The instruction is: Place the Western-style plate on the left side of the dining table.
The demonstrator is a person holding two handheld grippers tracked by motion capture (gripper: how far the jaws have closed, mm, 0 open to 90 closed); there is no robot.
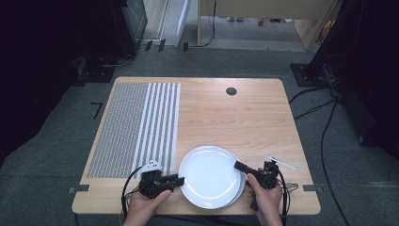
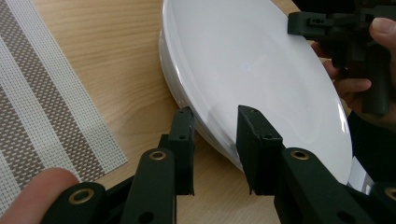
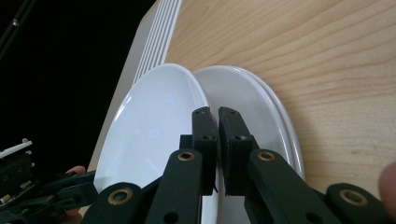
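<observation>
Right gripper (image 3: 218, 116) jaws pinch the rim of the top round white ceramic plate (image 3: 154, 135), lower centre of frame. Left gripper (image 2: 215, 123) jaws straddle its opposite rim, not yet clamped.

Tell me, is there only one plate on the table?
No: in the right gripper view the top plate sits shifted on at least one more white plate beneath it.

Far half of table (image 1: 235, 117) bare wood, free; striped mat (image 1: 136, 127) flat at left, no block.
</observation>
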